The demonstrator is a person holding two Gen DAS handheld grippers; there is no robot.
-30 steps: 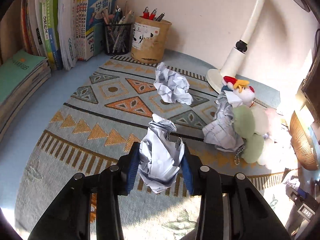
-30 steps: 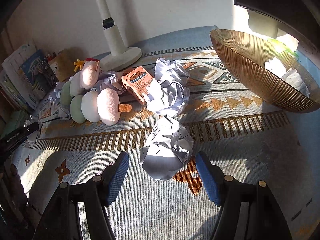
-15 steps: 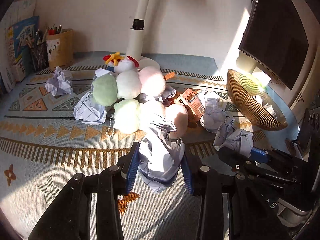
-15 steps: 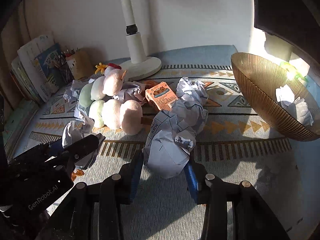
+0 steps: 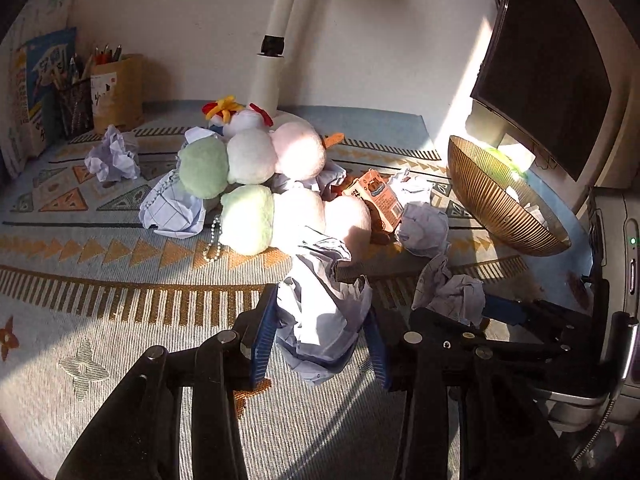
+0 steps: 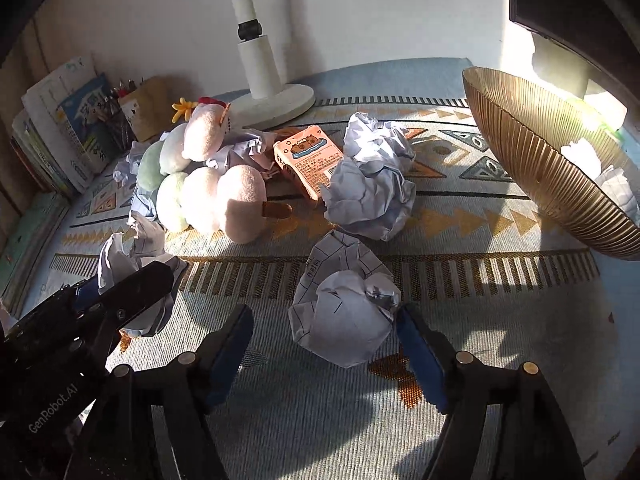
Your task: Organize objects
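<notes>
Visible loose or gripped are 5 crumpled paper balls (image 5: 320,322), (image 5: 450,294), (image 5: 422,229), (image 5: 114,156), (image 5: 172,208). There are 2 plush dango skewers (image 5: 248,160), (image 5: 288,216), 1 orange carton (image 5: 378,198), 1 ribbed bowl (image 5: 492,200), 2 pen holders (image 5: 116,92), (image 5: 74,110) and 1 lamp (image 5: 272,64).

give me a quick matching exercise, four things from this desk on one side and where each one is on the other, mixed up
Things
1. crumpled paper ball
2. orange carton
3. pen holder
4. white scraps of paper

Places
A. inside the ribbed gold bowl
B. clamped between the pads of the left gripper
C. on the patterned mat, between the plush toy and a paper wad
D. at the back by the wall, next to the books

Pairs: 1-B, 2-C, 3-D, 4-A
</notes>
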